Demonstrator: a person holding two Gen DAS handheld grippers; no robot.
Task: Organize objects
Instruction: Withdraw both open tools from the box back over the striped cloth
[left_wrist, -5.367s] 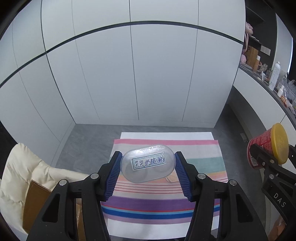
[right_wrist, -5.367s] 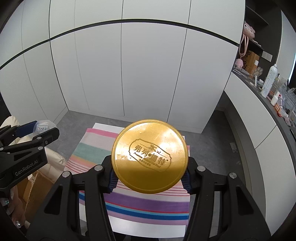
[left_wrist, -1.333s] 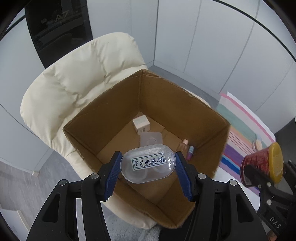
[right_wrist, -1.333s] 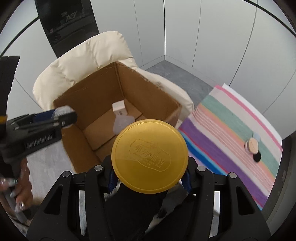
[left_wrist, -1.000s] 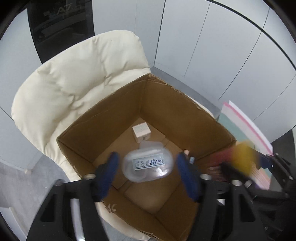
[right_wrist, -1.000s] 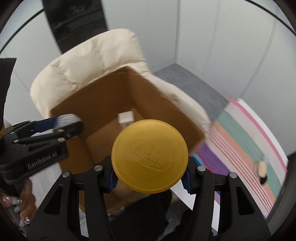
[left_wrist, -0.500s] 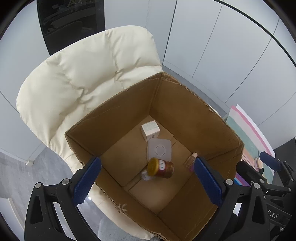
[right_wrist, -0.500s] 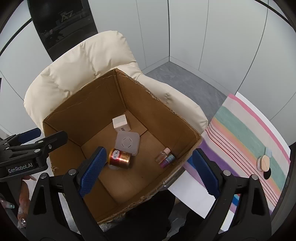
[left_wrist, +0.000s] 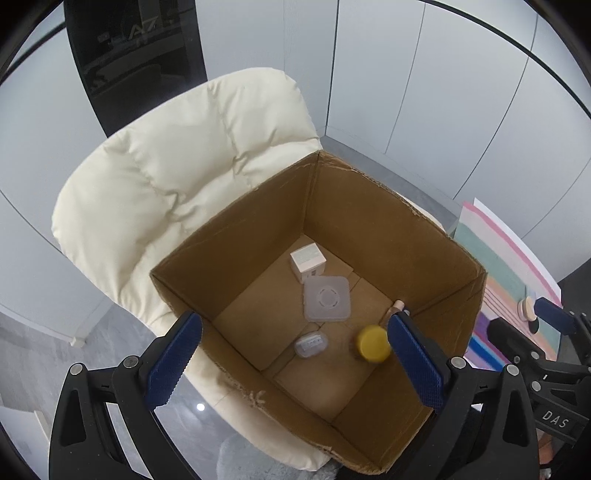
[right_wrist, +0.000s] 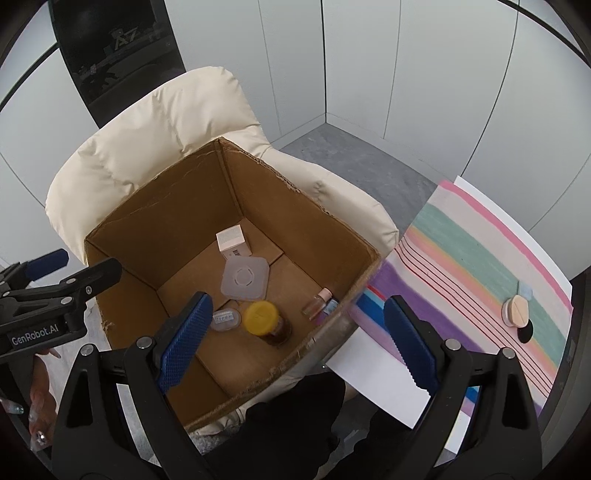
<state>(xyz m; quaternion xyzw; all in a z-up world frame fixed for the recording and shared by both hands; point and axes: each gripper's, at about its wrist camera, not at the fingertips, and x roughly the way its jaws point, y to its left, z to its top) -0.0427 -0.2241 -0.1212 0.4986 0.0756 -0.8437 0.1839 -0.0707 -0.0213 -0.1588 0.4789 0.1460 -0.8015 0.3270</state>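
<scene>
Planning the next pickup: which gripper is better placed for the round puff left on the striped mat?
Right gripper, probably: open and empty, nearer the mat and puff; the left gripper hangs over the box.

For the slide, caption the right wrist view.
Open right gripper above brown cardboard box holding yellow-lidded jar and clear oval container.

Your cardboard box (right_wrist: 177, 206) on the cream chair, open-topped, holds: yellow-lidded can (right_wrist: 267, 322), upright; clear oval case (right_wrist: 224, 318), label up; square translucent lid (right_wrist: 245, 277), flat; small white carton (right_wrist: 232, 240); two small bottles (right_wrist: 320, 302).
</scene>
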